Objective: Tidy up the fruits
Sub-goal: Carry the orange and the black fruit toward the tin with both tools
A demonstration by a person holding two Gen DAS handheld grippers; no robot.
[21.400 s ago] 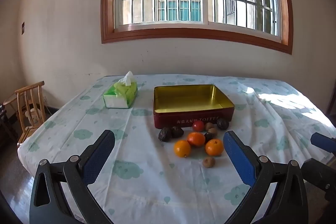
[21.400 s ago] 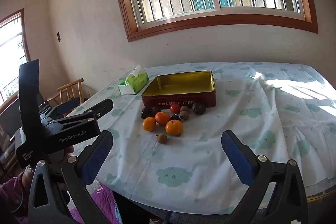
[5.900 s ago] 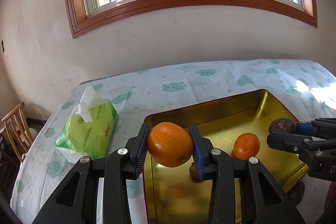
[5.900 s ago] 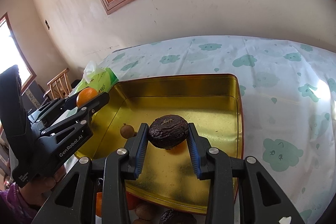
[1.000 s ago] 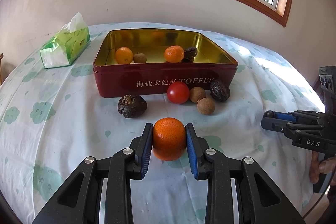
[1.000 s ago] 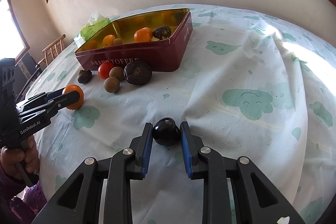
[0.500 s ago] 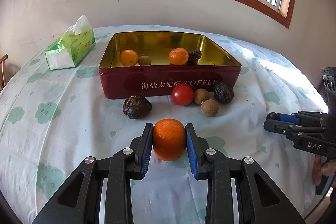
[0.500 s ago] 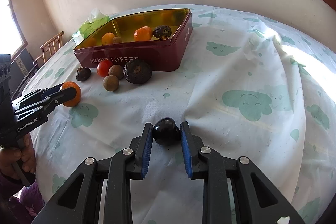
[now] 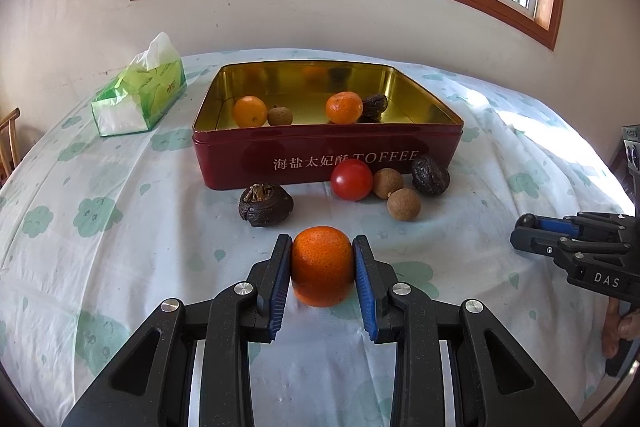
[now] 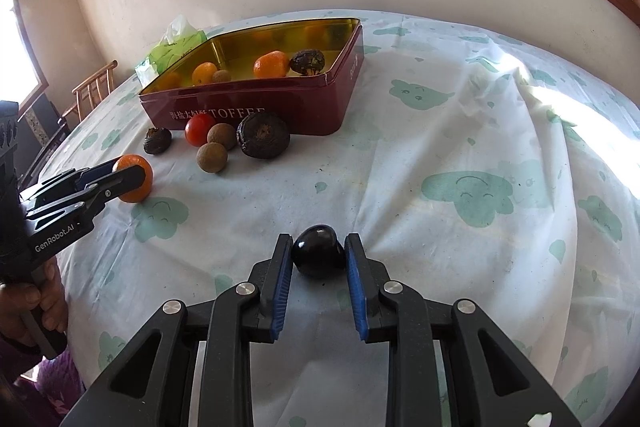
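The left gripper (image 9: 322, 269) is clenched on an orange (image 9: 322, 265), blue pads pressed to its two sides, low over the tablecloth (image 9: 120, 247) in front of the red toffee tin (image 9: 328, 157). The right gripper (image 10: 319, 257) is likewise clamped on a small glossy dark fruit (image 10: 319, 255) (too dark to name with any confidence), well to the right of the tin, just above or on the cloth.

To do this step well, each hand should probably lift straight up until the fruit clears the tin's front wall, then travel over the open gold interior and lower before letting go. A drop from height would likely make round fruit roll and knock those already inside. The left hand's load would suit the near-left floor of the tin, the right hand's the bare right half, so the two grippers do not cross. Grip seems firm enough; squeezing harder risks bruising.

Counting, left to right. In the tin: one orange (image 9: 250, 111), one small brown fruit (image 9: 279, 116), another orange (image 9: 344, 107), one wrinkled dark fruit (image 9: 374, 107), so four. Loose in front of it: one wrinkled dark fruit (image 9: 265, 205), one red tomato (image 9: 351, 179), two small brown fruits (image 9: 388, 183) (image 9: 403, 204), one more wrinkled dark fruit (image 9: 430, 174), so five. Held: two. One green tissue pack (image 9: 138, 95) stands left of the tin.
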